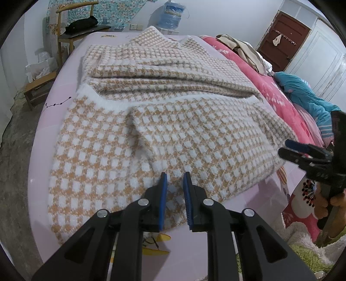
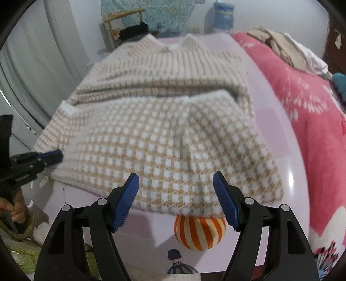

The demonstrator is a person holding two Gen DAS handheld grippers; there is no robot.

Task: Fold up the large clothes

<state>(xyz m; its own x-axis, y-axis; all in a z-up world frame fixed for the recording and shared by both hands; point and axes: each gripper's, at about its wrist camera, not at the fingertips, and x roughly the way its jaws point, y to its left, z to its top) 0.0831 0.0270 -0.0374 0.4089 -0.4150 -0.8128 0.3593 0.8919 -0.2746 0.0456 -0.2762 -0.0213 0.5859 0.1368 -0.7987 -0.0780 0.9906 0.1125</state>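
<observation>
Sweater: we are looking at a tan-and-white checked sweater (image 1: 164,121) lying on the lilac sheet (image 1: 64,90) of the bed, its bottom part doubled up over the body so a white fuzzy hem is running across the middle; its collar is pointing toward the far edge of the bed.
Left gripper: we are holding the left gripper (image 1: 175,179) over the near edge of the sweater with its blue pads (image 1: 163,194) drawn close, only a narrow slit between them; whether any knit is caught in that slit we cannot tell.
Right gripper: we are holding the right gripper (image 2: 176,181) above the sweater's near right corner with its jaws spread wide, nothing pinched; the fabric is lying below and beyond the pads.
Sweater's place: it is covering most of the sheet's middle, its near edge lying close to the bed's near edge.
Striped ball print: an orange-and-white ball (image 2: 200,233) printed on the sheet is showing just under the sweater's near edge.
Pink blanket: a pink flowered blanket (image 2: 313,121) is lying along the bed's right side, with beige clothes (image 2: 281,47) piled at its far end.
Chair: a wooden chair (image 1: 71,32) is standing past the bed's far left corner.
Water bottle: a blue water bottle (image 1: 172,15) is standing behind the far edge.
</observation>
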